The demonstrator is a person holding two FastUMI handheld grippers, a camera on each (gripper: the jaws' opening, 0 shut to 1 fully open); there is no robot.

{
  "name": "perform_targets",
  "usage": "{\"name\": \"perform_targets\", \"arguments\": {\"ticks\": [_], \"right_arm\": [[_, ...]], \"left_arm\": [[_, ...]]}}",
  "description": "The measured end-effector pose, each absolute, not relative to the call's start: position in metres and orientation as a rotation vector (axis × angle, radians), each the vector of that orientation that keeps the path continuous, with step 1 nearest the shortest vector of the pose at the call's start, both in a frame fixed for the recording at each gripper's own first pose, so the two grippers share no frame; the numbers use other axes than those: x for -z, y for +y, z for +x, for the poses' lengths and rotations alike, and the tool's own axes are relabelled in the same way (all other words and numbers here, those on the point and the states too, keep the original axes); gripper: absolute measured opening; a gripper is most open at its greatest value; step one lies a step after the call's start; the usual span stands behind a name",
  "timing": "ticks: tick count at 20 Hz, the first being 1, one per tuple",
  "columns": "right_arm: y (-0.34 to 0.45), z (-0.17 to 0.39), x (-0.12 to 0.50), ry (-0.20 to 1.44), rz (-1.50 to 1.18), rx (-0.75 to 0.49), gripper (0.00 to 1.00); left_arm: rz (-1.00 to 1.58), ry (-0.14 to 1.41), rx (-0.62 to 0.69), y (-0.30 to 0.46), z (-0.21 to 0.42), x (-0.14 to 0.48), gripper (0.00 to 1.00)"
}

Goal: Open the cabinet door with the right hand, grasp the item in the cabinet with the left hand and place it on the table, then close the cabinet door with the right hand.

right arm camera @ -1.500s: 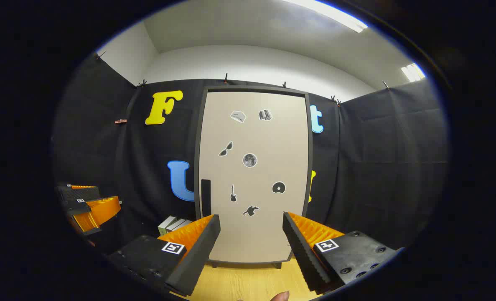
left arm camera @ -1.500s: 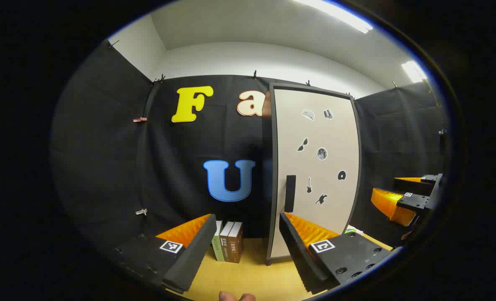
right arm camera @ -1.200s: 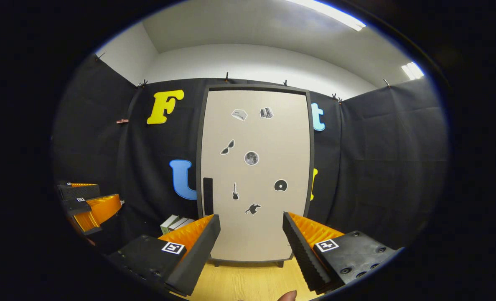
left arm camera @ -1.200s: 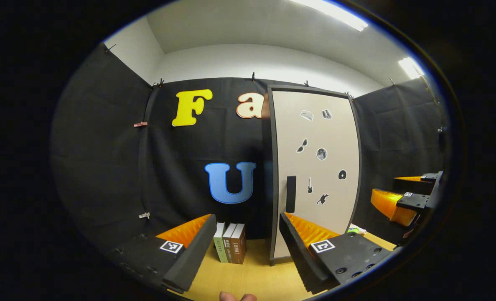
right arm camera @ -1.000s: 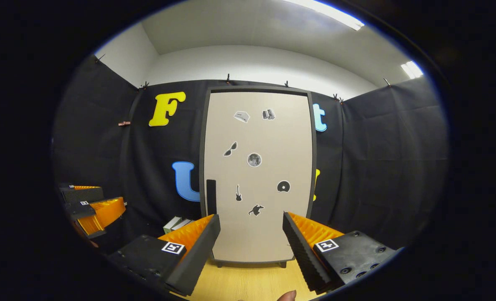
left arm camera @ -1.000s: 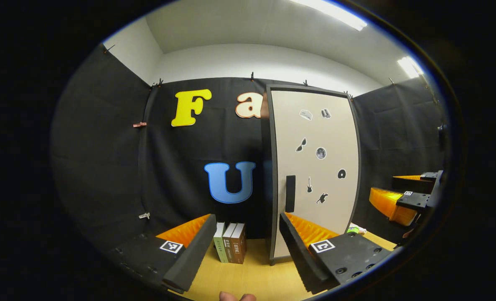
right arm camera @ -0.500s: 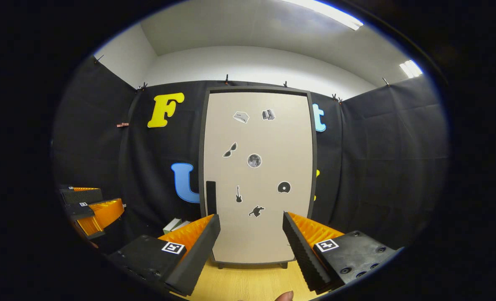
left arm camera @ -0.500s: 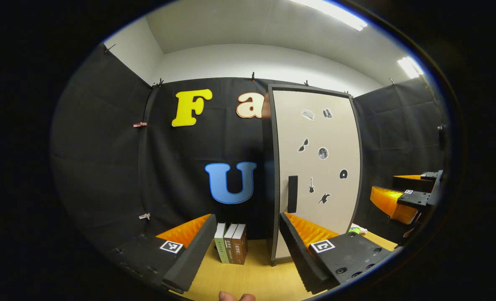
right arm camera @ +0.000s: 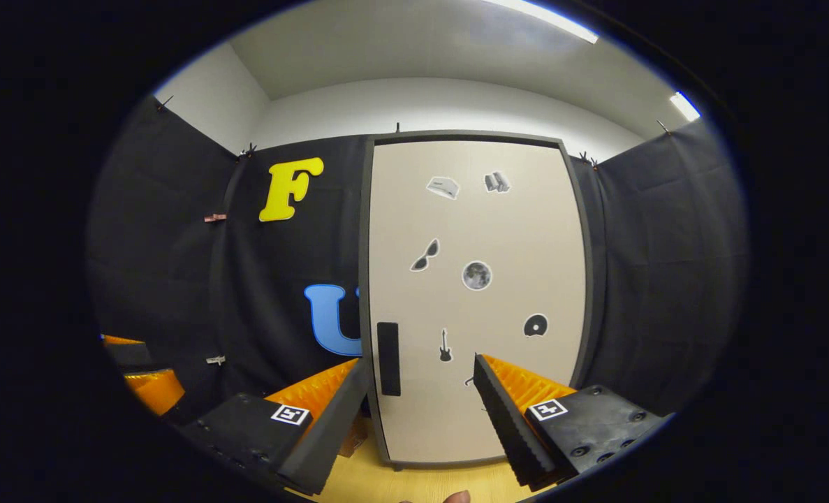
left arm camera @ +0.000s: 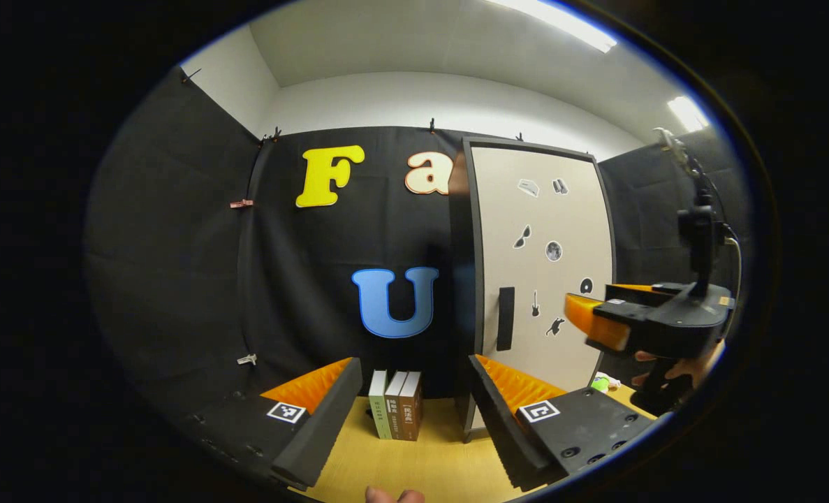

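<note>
A tall cabinet with a beige door and dark frame stands shut on the wooden table; small stickers dot the door. Its dark vertical handle sits low on the door's left side. My right gripper is open, close in front of the door, with the handle just above its left finger. In the left gripper view the same cabinet door is at the right with its handle, and the right gripper reaches toward it, held by a hand. My left gripper hangs open over the table. The cabinet's inside is hidden.
Three books stand upright on the wooden table left of the cabinet, against the black cloth wall. A small green and white object lies on the table by the cabinet's right foot. Part of the left gripper appears at the right gripper view's left edge.
My right gripper has moved forward and up toward the door, which now looks much larger, the handle near its left finger. The left gripper has barely moved. The door stays shut.
</note>
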State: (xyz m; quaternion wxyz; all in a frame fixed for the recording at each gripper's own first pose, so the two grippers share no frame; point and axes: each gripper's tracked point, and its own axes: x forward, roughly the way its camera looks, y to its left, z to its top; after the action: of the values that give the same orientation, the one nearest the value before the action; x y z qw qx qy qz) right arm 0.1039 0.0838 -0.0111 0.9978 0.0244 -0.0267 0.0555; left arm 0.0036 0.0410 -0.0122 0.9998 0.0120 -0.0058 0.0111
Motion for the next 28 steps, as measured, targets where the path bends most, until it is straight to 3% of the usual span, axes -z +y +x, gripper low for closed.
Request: {"name": "perform_targets", "arguments": {"ticks": [3,9,13,15,16,18,21,22,24,25,28], "right_arm": [[0.115,0.142,0.031,-0.012,0.062,-0.157,0.97],[0.132,0.208,0.059,0.037,0.109,-0.114,0.97],[0.138,0.241,0.072,0.027,0.102,-0.081,0.80],[0.133,0.253,0.080,0.023,0.063,-0.045,0.66],[0.135,0.253,0.078,0.014,0.056,-0.042,0.49],[0.141,0.261,0.080,0.015,0.058,-0.059,0.39],[0.140,0.261,0.083,0.039,0.091,-0.086,0.30],[0.140,0.259,0.081,0.043,0.099,-0.099,0.21],[0.141,0.256,0.081,0.060,0.099,-0.113,0.21],[0.140,0.253,0.082,0.069,0.097,-0.124,0.12],[0.140,0.240,0.078,0.074,0.107,-0.180,0.12]], "left_arm": [[0.015,0.002,-0.027,0.051,0.006,0.021,0.95],[0.004,0.036,-0.052,0.074,0.006,0.037,0.95],[-0.012,0.029,-0.054,0.081,0.002,0.037,0.95],[0.001,0.025,-0.058,0.085,0.000,0.036,0.95],[0.002,0.022,-0.060,0.086,-0.001,0.034,0.95],[0.000,0.024,-0.060,0.086,-0.005,0.035,0.95],[-0.013,0.018,-0.073,0.089,-0.017,0.034,0.95],[-0.019,0.019,-0.076,0.088,-0.020,0.034,0.95],[-0.025,0.016,-0.083,0.089,-0.026,0.032,0.95],[-0.023,0.014,-0.089,0.089,-0.027,0.031,0.95],[-0.019,0.009,-0.099,0.085,-0.031,0.027,0.95]]}}
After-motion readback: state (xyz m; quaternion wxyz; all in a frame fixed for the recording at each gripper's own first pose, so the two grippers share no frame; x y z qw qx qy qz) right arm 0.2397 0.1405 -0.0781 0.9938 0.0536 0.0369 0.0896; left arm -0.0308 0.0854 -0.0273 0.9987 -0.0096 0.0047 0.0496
